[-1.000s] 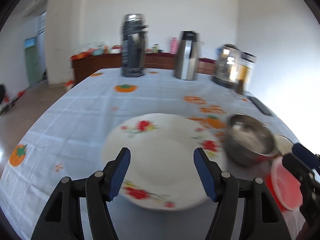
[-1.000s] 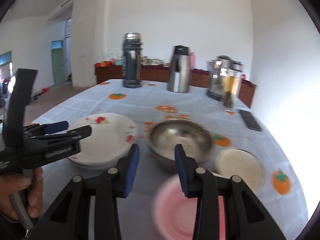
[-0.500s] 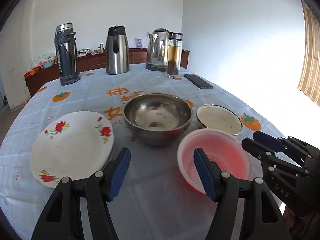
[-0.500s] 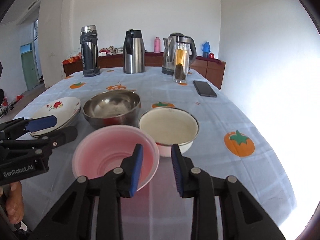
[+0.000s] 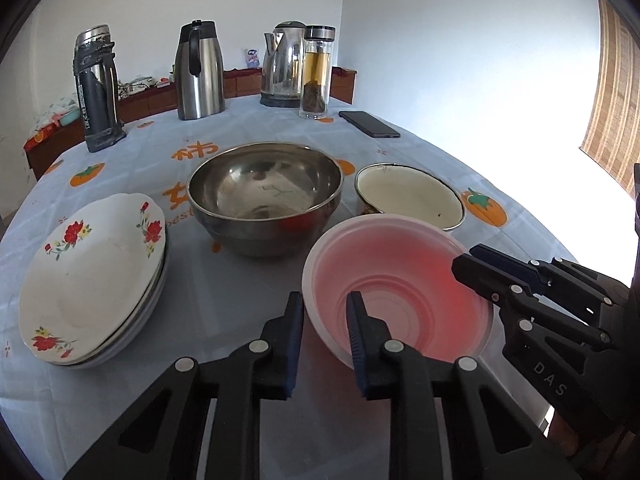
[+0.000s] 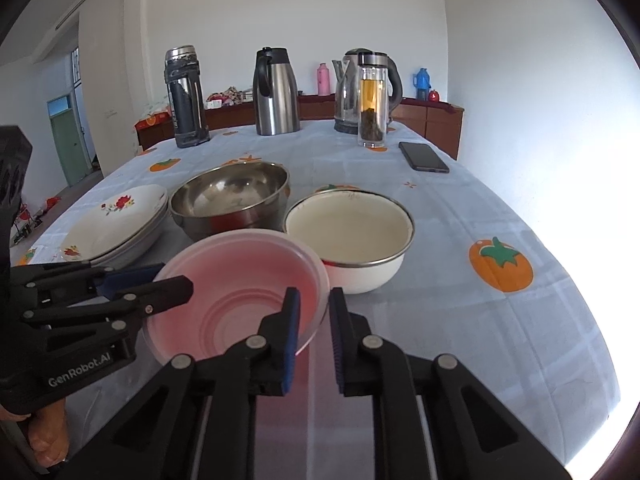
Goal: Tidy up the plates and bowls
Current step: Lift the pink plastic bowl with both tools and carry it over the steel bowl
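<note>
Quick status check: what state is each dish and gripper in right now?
Pink bowl: empty, upright, rim clamped on both sides.
Steel bowl: empty, upright, untouched.
White bowl: empty, upright, untouched.
Plates: stacked, flowered one on top.
Left gripper: just closed, pink bowl's rim between its jaws.
Right gripper: just closed, shut on the opposite rim.

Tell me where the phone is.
The phone lies flat on the tablecloth's far right side in both wrist views, just right of the glass tea bottle.

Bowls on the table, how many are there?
3: a steel bowl beside the plates, a cream enamel bowl right of it, and a pink plastic bowl nearest, between both tools.
</note>
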The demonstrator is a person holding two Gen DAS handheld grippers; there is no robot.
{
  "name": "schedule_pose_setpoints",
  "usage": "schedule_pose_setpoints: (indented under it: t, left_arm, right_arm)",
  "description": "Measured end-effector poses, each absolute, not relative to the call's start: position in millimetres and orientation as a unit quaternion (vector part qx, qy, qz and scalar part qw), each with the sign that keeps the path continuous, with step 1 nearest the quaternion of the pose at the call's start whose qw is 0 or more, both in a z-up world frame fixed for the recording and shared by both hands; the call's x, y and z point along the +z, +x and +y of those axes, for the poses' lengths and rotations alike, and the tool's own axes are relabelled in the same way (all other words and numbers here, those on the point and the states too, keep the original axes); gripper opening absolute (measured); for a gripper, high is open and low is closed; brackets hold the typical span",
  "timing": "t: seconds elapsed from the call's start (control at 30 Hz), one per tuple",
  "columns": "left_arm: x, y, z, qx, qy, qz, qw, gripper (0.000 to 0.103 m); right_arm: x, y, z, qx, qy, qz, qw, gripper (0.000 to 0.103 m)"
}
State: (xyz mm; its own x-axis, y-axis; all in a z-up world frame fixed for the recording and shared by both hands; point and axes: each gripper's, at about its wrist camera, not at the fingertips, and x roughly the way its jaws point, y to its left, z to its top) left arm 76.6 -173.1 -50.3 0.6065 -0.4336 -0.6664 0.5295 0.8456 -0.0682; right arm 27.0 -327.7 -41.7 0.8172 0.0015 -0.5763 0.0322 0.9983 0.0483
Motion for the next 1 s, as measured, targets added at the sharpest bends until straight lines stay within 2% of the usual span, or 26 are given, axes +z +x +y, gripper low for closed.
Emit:
schedule_pose_setpoints:
  t: [0.2,1.0]
  left_arm:
    - [-48.7,74.5,-171.3,-0.265,0.070,0.347,0.897,0.020]
    - [0.4,91.1,-144.3,-0.236,0.045,0.300,0.923,0.020]
  right_arm:
    - [-41.1,25.4,-328.3,-0.006,0.032,0.295,0.955,0.014]
    - [8.0,42.8,-306.9,0.034,0.029,0.240,0.970,0.015]
